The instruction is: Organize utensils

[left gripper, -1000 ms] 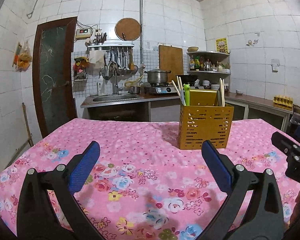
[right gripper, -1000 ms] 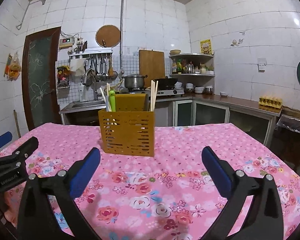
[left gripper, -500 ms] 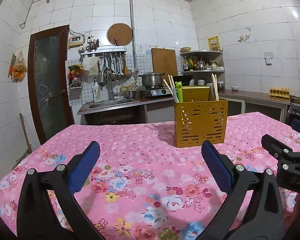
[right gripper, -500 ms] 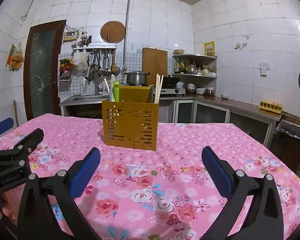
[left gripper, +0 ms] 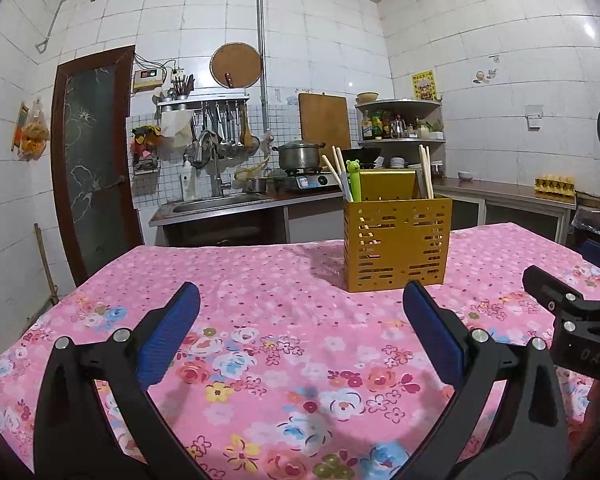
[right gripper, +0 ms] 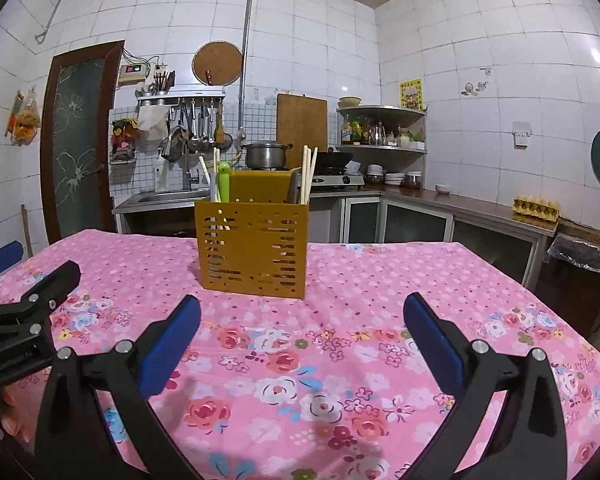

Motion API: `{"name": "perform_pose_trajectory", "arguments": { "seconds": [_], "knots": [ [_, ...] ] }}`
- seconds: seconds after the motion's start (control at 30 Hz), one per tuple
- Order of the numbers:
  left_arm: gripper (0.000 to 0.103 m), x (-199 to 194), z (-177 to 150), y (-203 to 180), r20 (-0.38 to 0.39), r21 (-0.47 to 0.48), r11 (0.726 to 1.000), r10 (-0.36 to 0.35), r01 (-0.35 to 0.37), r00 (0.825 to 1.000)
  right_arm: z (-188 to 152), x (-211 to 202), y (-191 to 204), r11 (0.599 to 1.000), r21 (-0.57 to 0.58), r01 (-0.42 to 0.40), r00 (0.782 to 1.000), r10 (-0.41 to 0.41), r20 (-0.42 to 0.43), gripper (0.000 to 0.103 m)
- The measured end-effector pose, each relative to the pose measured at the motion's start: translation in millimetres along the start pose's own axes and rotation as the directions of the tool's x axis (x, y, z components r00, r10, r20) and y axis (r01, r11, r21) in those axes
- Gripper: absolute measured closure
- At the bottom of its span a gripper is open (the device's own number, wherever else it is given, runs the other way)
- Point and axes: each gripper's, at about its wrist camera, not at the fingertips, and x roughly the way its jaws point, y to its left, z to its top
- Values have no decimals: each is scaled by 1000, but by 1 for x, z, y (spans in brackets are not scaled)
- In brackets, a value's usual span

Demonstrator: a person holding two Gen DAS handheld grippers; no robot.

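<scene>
With chopsticks (left gripper: 425, 172) and a green utensil (left gripper: 354, 180) already standing in the yellow holder (left gripper: 396, 244) at frame centre, both the left gripper (left gripper: 300, 328) and the right gripper (right gripper: 302, 330) hang spread apart and empty, and nothing loose shows on the pink tablecloth (left gripper: 260, 320), so the task looks about finished.

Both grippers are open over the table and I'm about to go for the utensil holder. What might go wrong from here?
1. The chopsticks lean loosely above the rim of the yellow utensil holder; a jaw brushing them may flick them out.
2. The holder stands free on the floral tablecloth, so a sideways push might slide or tip it.
3. The left gripper and right gripper hover close together and may collide.
</scene>
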Motion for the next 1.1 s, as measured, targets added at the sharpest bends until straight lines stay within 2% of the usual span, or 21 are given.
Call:
{"name": "perform_pose_trajectory", "arguments": {
  "seconds": [1.1],
  "knots": [
    [5, 0, -1, -2, -3, -4, 1000, -10, 10, 1000, -2, -4, 4, 1000, -7, 12, 1000, -12, 24, 4]
  ]
}}
